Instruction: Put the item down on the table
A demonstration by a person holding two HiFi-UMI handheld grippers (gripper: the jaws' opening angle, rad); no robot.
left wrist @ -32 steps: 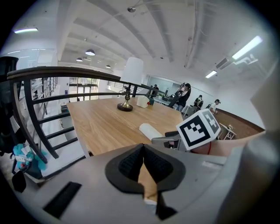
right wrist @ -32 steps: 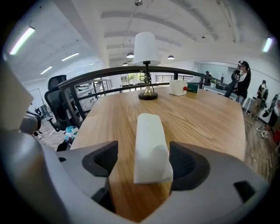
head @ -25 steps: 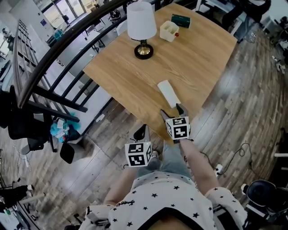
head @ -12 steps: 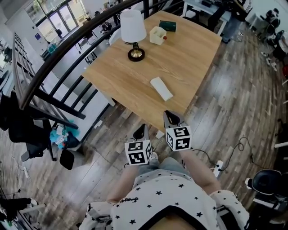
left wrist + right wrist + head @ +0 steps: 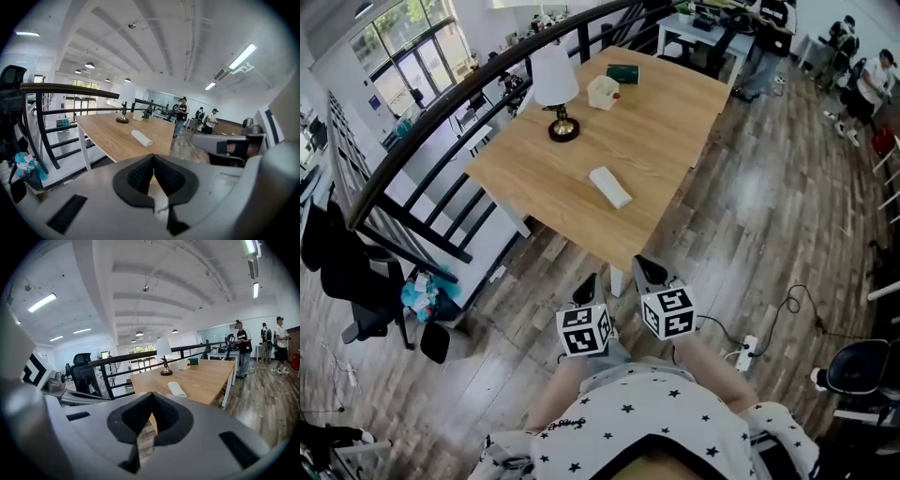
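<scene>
The white oblong roll [image 5: 609, 187] lies flat on the light wooden table [image 5: 670, 131], about in the middle of it, and nothing touches it. Both grippers are off the table, above the dark plank floor [image 5: 769, 206] in front of its near edge, well apart from the roll. The left gripper [image 5: 588, 285] has its jaws together, empty. The jaws of the right gripper [image 5: 643, 270] have just been closing and now meet, with nothing between them.

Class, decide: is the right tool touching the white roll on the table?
Apart. Head view shows the right tool beyond the table's near edge, bare wood separating it from the white roll.
</scene>
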